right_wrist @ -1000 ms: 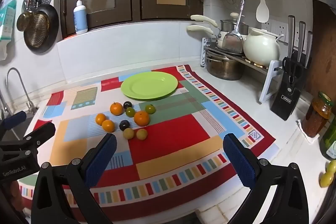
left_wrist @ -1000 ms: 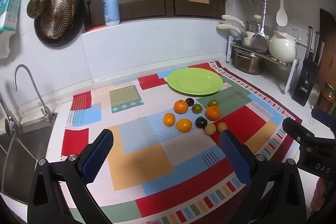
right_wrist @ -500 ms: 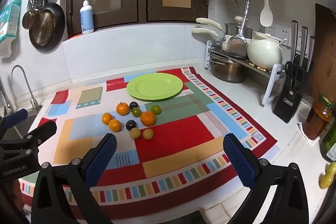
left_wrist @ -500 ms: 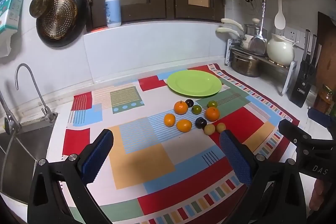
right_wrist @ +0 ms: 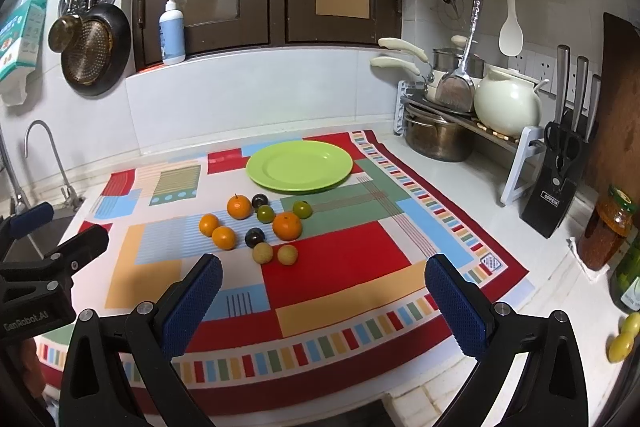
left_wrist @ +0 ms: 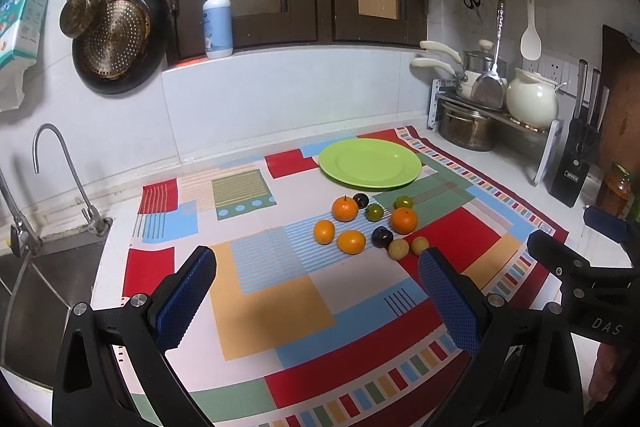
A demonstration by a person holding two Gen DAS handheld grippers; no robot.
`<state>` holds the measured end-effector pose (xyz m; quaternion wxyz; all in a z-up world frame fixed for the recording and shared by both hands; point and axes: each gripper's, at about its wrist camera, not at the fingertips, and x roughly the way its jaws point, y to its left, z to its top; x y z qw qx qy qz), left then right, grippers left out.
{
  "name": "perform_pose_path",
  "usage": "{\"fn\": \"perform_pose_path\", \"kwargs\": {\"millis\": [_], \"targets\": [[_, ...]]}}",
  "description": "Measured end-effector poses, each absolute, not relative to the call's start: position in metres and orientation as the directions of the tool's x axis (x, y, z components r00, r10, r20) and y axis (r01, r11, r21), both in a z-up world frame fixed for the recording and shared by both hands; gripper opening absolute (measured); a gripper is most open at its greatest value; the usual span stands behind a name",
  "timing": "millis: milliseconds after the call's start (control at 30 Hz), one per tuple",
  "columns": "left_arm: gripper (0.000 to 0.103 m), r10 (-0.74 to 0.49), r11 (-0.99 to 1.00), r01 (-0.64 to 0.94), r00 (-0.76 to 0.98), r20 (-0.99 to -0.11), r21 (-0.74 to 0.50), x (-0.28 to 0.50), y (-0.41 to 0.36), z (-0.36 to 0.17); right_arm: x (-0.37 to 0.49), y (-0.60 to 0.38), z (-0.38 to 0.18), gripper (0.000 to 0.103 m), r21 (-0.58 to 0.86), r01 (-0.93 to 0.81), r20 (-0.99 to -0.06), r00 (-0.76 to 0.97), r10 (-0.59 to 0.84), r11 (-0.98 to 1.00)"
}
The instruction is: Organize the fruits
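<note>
A bare green plate (left_wrist: 370, 163) (right_wrist: 299, 167) sits at the back of a colourful patchwork mat (left_wrist: 276, 303) (right_wrist: 340, 267). In front of it lies a cluster of small fruits: several oranges (left_wrist: 345, 209) (right_wrist: 287, 225), two dark plums (left_wrist: 382, 237) (right_wrist: 255, 237), two green fruits (left_wrist: 375, 212) (right_wrist: 302, 209) and two pale yellow ones (left_wrist: 398, 249) (right_wrist: 263, 253). My left gripper (left_wrist: 316, 299) is open and empty, above the mat's near part. My right gripper (right_wrist: 322, 303) is open and empty, near the mat's front edge. Each gripper shows at the edge of the other's view.
A sink with a tap (left_wrist: 52, 183) lies left of the mat. A rack with pots and a white kettle (right_wrist: 506, 103), a knife block (right_wrist: 554, 187) and a jar (right_wrist: 608, 227) stand at the right. Pans (left_wrist: 116, 43) hang on the wall.
Both views have shifted slightly; the fruit cluster and plate sit a little lower and closer in frame. Both grippers stay open and empty. No fruit has moved.
</note>
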<state>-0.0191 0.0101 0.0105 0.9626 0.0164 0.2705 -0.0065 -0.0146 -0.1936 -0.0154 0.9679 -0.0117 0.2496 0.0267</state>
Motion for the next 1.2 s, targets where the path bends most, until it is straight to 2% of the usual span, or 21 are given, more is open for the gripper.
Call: {"fn": "perform_pose_path", "kwargs": {"millis": [1200], "targets": [[0.103, -0.006, 1.000, 0.018, 0.861, -0.508, 0.018, -0.0226, 0.0083, 0.0155, -0.0166, -0.1954, -0.0107, 0.102, -0.012, -0.093, -0.459, 0.885, 0.077, 0.996]]}}
